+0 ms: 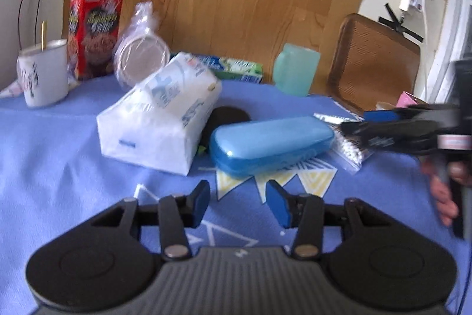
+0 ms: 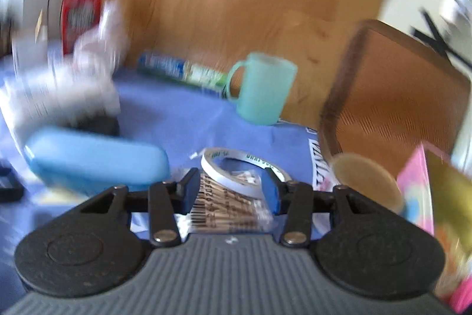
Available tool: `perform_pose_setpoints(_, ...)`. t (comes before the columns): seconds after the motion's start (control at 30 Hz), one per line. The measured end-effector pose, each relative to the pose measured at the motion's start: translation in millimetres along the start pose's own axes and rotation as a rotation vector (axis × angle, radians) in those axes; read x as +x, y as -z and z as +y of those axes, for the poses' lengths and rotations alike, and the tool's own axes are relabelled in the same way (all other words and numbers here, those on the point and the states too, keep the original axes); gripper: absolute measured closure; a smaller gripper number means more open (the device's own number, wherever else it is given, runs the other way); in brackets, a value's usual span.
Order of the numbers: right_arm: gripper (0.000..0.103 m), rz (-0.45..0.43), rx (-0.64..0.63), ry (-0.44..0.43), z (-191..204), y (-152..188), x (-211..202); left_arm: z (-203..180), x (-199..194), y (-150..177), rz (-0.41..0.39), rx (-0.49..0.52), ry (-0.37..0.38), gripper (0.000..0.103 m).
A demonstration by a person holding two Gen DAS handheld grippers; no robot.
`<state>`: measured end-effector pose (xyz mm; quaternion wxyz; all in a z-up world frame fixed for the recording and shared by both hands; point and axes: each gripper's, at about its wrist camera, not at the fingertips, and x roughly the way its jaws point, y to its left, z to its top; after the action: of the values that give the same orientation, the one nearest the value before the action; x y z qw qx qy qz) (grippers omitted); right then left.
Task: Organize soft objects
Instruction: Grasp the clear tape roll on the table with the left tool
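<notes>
A soft white tissue pack lies on the blue cloth, and a hard blue case sits right of it. My left gripper hovers open over the cloth just in front of the case, with nothing between its blue pads. A clear bag of cotton swabs lies right of the case. My right gripper comes in from the right, its tips over that bag. In the blurred right wrist view, the swab bag sits between the fingers of the right gripper, which stand apart at its sides.
A tape roll lies just beyond the bag. Along the back stand a white mug, a red cereal box, wrapped plastic lids, a green-blue box, a teal mug and a brown tray. A pink box sits at the right.
</notes>
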<state>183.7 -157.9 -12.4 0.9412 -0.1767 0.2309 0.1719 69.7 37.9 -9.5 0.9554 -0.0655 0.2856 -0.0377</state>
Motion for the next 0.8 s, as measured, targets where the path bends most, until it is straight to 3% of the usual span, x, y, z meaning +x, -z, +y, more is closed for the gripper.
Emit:
perform_pose_setpoints(0.07,0.075,0.003,-0.045,-0.014,3,-1,1,-2,2,0,-0.006,0.014,0.008,0.058)
perform_pose_setpoints(0.13,0.086,-0.006,-0.064,-0.002,3,-1,-10,0,2,-1,-0.008,0.004,0.022,0.057)
perform_pose_setpoints(0.33,0.090,-0.121,-0.090,-0.007,22,37,-86,8,3,-1,0.010,-0.063,0.042,0.056)
perform_pose_setpoints(0.43,0.089,-0.125,-0.107,-0.098,43,70,-125,5,2,-1,0.028,-0.050,0.058,0.056)
perform_pose_setpoints(0.5,0.086,-0.094,-0.129,-0.146,57,90,-138,0,2,-1,0.043,-0.047,0.094,0.056)
perform_pose_setpoints(0.57,0.073,-0.079,-0.095,-0.169,60,102,-146,-7,1,-1,0.078,-0.072,0.172,0.056)
perform_pose_setpoints(0.6,0.056,-0.086,-0.049,-0.177,56,105,-151,-11,1,-2,0.092,-0.078,0.200,0.056)
perform_pose_setpoints(0.63,0.046,-0.103,-0.001,-0.177,49,106,-154,-16,0,-2,0.104,-0.079,0.225,0.056)
perform_pose_setpoints(0.7,0.045,-0.126,0.091,-0.166,35,106,-157,-27,-2,-3,0.118,-0.061,0.260,0.056)
perform_pose_setpoints(0.8,0.042,-0.092,0.194,-0.174,19,109,-149,-43,-5,-5,0.128,-0.023,0.288,0.056)
